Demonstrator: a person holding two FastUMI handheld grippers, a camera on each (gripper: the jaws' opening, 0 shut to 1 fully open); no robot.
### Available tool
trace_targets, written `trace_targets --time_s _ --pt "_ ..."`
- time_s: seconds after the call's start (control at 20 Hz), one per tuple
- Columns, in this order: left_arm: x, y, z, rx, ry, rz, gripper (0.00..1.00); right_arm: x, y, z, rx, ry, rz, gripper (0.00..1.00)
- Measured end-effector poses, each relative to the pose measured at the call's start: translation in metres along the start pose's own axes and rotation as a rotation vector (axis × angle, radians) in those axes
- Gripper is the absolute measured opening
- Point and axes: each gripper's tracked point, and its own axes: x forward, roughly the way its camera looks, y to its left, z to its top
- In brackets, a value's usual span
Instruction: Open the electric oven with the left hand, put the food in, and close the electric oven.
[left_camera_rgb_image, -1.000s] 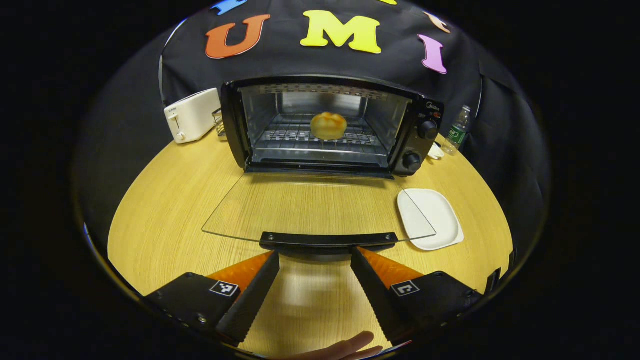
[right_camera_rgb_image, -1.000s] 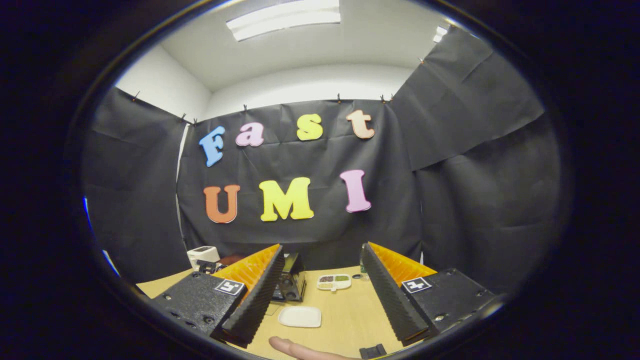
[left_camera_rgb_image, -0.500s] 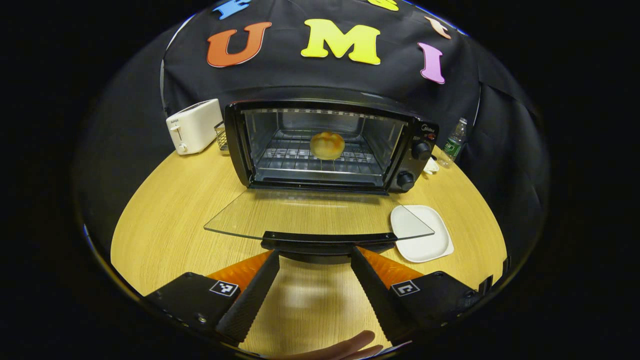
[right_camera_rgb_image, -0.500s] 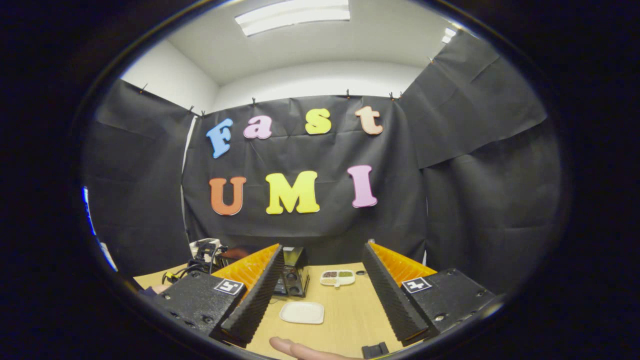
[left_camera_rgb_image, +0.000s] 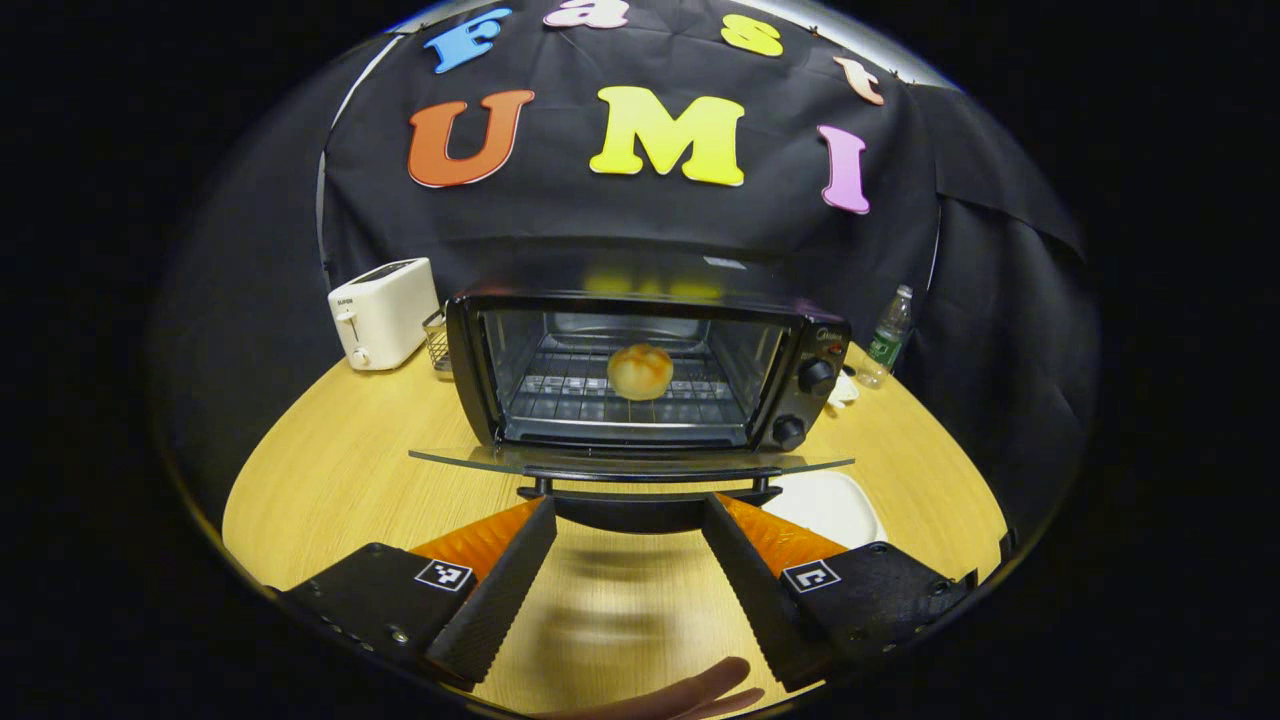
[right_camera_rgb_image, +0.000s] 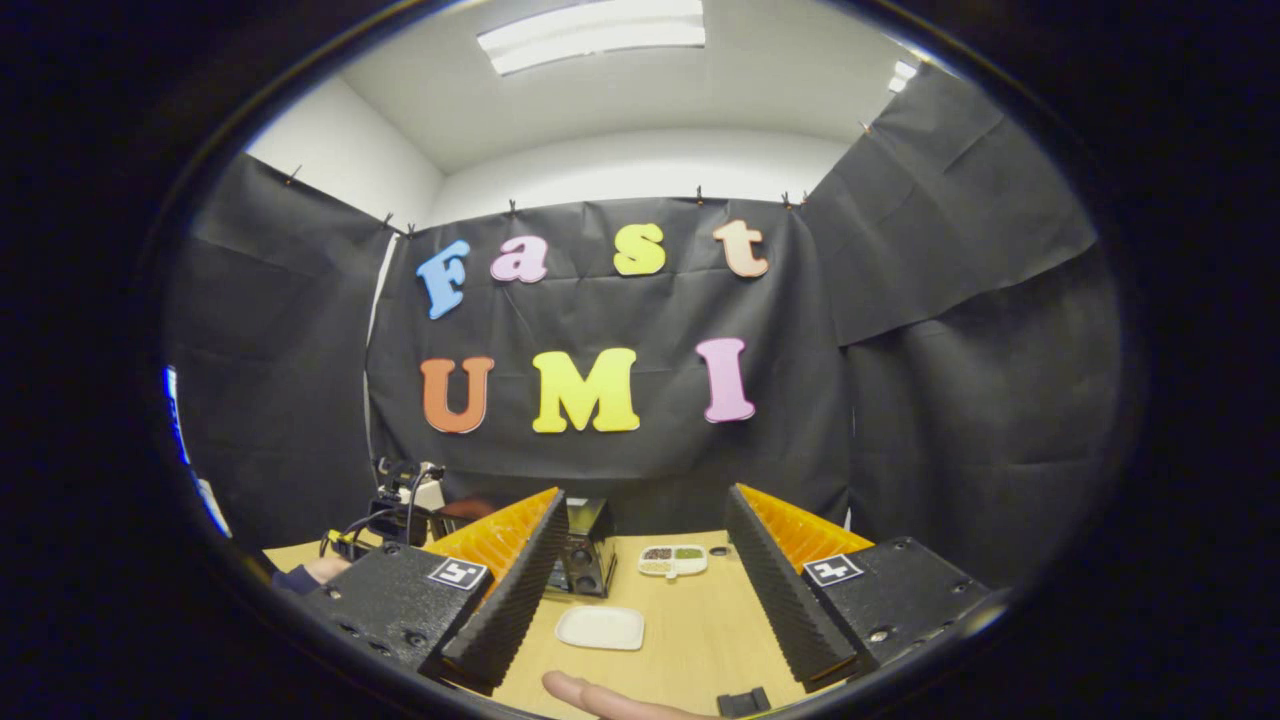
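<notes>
The black electric oven (left_camera_rgb_image: 800, 345) stands at the middle of the round wooden table (left_camera_rgb_image: 330, 470). A golden bun (left_camera_rgb_image: 640, 370) lies on its wire rack. The glass door (left_camera_rgb_image: 450, 459) is down on its hinge and I see it almost edge-on. Its black handle (left_camera_rgb_image: 648, 492) sits right at the tips of my left gripper (left_camera_rgb_image: 628, 500), which is open, one finger to each side. My right gripper (right_camera_rgb_image: 645, 493) is held high over the table, open and empty, and the oven (right_camera_rgb_image: 585, 560) shows between its fingers.
A white toaster (left_camera_rgb_image: 383, 312) stands left of the oven and a water bottle (left_camera_rgb_image: 888, 335) to its right. A white plate (left_camera_rgb_image: 830, 500) lies at the front right, partly behind the door. A divided snack dish (right_camera_rgb_image: 672, 560) sits farther back. A person's fingertip (left_camera_rgb_image: 690, 695) shows low down.
The glass door has swung up from lying flat, with its handle staying at my left gripper's tips as that gripper rises. The right gripper has barely moved.
</notes>
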Motion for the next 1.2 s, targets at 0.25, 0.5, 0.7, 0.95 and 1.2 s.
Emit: trace_targets --time_s 0.25,0.5,0.7,0.95,1.2 --pt "0.020 0.008 0.013 -0.060 -0.085 -0.003 0.98 0.000 -0.008 -0.004 -0.007 0.015 -0.012 0.96" --pt "0.026 0.021 0.018 -0.074 -0.106 0.036 0.95 0.001 -0.009 -0.008 0.009 0.018 0.005 0.96" --pt "-0.005 0.009 0.036 -0.063 -0.191 -0.003 0.94 0.003 -0.018 -0.012 0.017 0.030 -0.020 0.96" --pt "-0.058 -0.010 0.068 -0.016 -0.309 -0.034 0.94 0.002 -0.022 -0.014 0.020 0.034 -0.037 0.96" --pt "-0.127 -0.032 0.115 0.043 -0.447 -0.068 0.94 0.001 -0.024 -0.016 0.022 0.039 -0.047 0.96"
